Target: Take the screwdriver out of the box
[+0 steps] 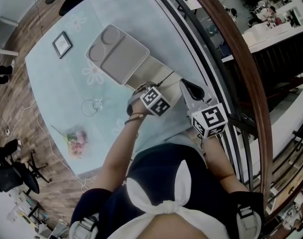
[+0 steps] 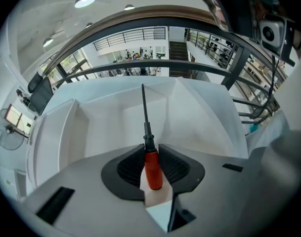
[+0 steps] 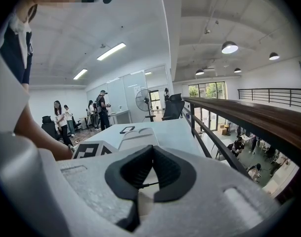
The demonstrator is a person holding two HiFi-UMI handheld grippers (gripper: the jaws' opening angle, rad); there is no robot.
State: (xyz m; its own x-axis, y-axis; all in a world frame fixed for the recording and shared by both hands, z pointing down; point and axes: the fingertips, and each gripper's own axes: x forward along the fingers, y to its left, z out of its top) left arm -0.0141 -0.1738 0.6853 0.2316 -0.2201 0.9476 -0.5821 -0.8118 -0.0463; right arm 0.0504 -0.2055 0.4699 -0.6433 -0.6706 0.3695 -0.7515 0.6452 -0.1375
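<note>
The left gripper [image 2: 151, 148] points steeply down into the open white box [image 2: 91, 127]. Its jaws are only partly open, and their black pads press from both sides on the red handle of the screwdriver [image 2: 152, 169]. The thin dark shaft runs straight ahead from the jaws, over the inside of the box. It cannot be told whether the tip touches the bottom of the box.

In the head view the box stands on a pale table [image 1: 56, 83], with its grey lid [image 1: 116, 54] lying open on the far side.

The right gripper [image 3: 151, 149] is beside the left one, near the table edge and the railing [image 1: 241, 59]. Its jaws are closed tip to tip, with nothing between them.
</note>
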